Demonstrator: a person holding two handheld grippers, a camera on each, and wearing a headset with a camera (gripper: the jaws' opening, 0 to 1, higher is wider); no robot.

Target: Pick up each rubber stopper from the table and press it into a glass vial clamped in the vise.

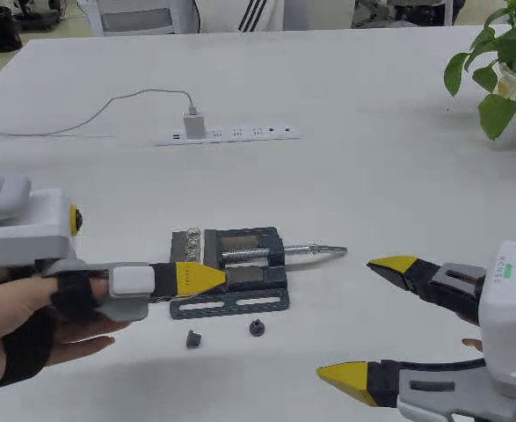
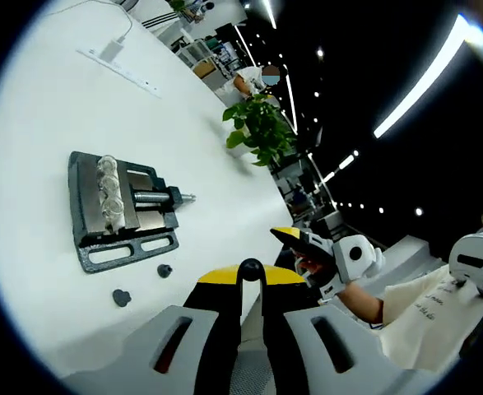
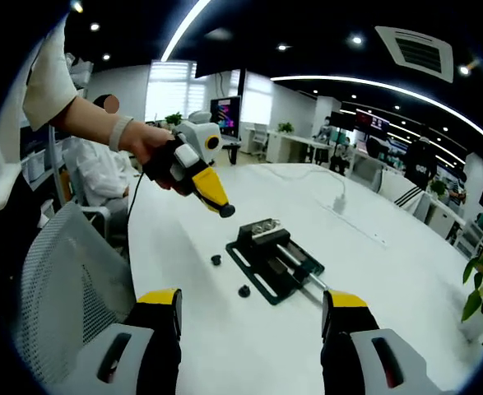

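My left hand-held gripper (image 1: 215, 279) is clenched on nothing, yellow tips together. The right gripper view shows it raised off the bench (image 1: 372, 158), near the vise (image 1: 240, 264). My right hand-held gripper (image 1: 363, 321) is spread wide and empty, off to the right and well apart from the vise.

The vials (image 1: 190, 237) stand in a row clamped at the vise's left end, their mouths up and bare. The left stopper (image 1: 193, 338) and the right stopper (image 1: 257, 328) lie on the bench just in front of the vise base, near each other but apart, and neither touches the vise.

I judge the stoppers to be light, small and springy. They should grip well against my pads, but a hard or off-centre pinch could make one roll or squirt out. I would take one across its wider head and low on my tips, leaving the narrow plug end free to enter a vial.

The vials are the fragile part: thin, hard glass that won't forgive a sideways shove. The push should go straight down the vial's axis, firm but not sudden. The vise looks heavy enough to stay put while I press.
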